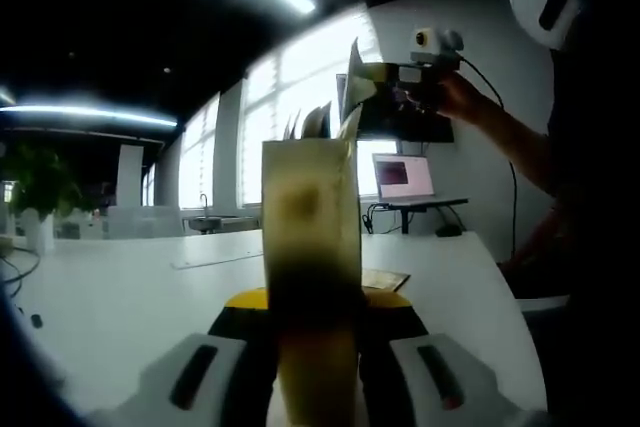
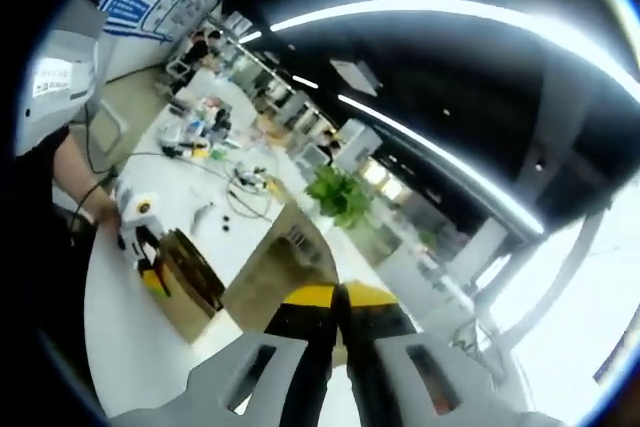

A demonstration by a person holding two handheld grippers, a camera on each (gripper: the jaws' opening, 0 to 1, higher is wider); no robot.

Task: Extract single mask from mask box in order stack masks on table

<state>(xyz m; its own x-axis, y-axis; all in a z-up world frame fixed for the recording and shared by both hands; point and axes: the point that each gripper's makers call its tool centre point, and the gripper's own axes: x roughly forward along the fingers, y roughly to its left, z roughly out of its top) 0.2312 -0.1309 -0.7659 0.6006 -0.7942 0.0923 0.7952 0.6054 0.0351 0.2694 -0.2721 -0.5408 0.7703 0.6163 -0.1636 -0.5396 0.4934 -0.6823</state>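
Now you are steadying the mask box (image 1: 310, 247) upright in the clamped left gripper (image 1: 315, 367) on the white table (image 1: 110, 297), while the right gripper (image 2: 340, 347), jaws pinched on a mask (image 2: 270, 267), is lifting clear; pull straight, slowly.

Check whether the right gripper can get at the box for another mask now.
Probably not yet. The right gripper is shut on a mask, held above the box. Nothing blocks the box top, but the jaws are already full.
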